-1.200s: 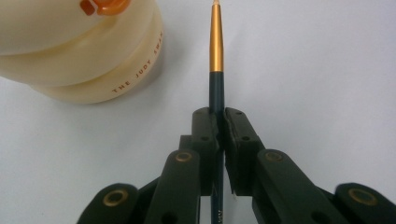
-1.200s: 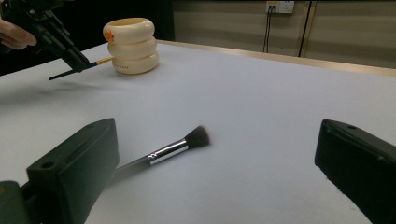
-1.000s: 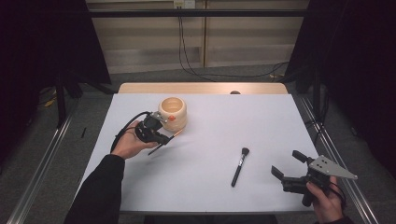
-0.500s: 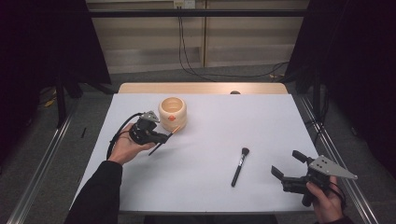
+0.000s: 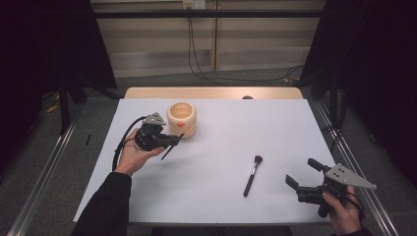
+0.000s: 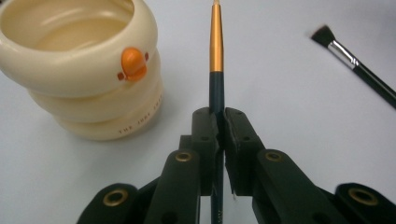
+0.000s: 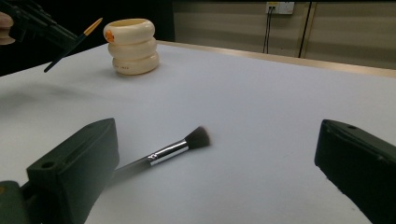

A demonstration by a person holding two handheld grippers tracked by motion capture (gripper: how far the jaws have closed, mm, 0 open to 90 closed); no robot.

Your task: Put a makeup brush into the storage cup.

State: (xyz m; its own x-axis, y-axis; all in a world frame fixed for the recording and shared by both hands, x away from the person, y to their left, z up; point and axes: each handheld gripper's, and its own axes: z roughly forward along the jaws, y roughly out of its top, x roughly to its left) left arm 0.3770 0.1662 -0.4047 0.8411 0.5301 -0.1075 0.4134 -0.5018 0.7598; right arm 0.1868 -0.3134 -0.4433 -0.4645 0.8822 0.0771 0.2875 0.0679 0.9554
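Item: thin brush (image 6: 216, 56), dark handle with gold collar, clamped between the closed jaws of the left gripper (image 5: 169, 141). Held off the table (image 5: 221, 123), far left. Long axis runs from near-left up to far-right, tip toward the cup.

Item: cream ringed cup (image 5: 182, 118), upright, mouth open, orange mark on its side. Lies just beyond and right of the brush tip; the tip sits beside the rim, not yet over the mouth. Judged: the coming move is a short lift and tilt into the cup. Left hand is the nearer.

Item: black makeup brush (image 5: 252, 174), flat on the table, near centre, bristles at the far end. Right gripper (image 5: 302, 173) just right of it, jaws wide apart, holding nothing.

Change: the left gripper has risen slightly and the brush tip has edged closer to the cup; right gripper unmoved.
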